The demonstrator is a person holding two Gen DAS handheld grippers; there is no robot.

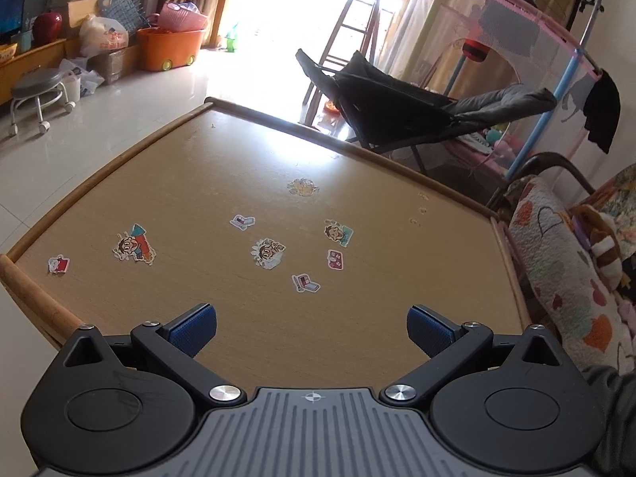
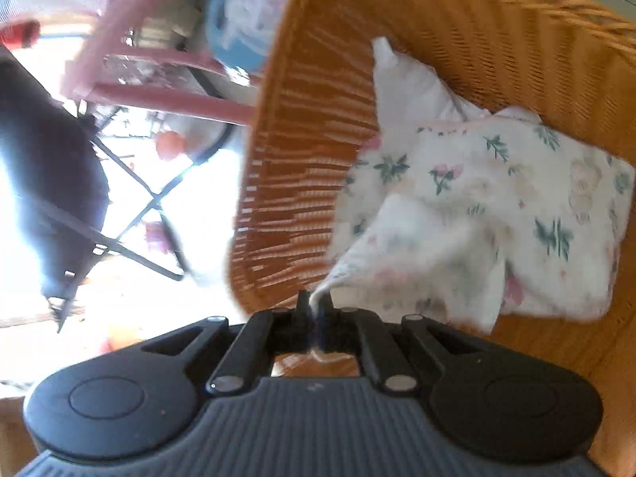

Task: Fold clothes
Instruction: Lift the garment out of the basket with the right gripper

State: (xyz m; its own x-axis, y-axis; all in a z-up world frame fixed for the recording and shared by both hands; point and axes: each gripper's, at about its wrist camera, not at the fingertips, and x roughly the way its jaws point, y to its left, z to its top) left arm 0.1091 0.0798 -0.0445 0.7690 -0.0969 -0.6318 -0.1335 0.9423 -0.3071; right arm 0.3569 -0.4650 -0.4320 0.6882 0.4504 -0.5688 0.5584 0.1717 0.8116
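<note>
Right tongs (image 2: 315, 310) clamped on floral cloth (image 2: 477, 198) in basket (image 2: 310, 159). Left tongs (image 1: 311, 330) apart over bare counter (image 1: 238, 167). Folding not yet begun.

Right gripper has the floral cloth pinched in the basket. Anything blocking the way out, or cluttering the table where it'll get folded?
The right gripper is shut on a corner of the floral cloth. The basket wall rises at its left, so the cloth must clear the rim. The table shows only flat stickers; the left gripper hovers open above it.
</note>
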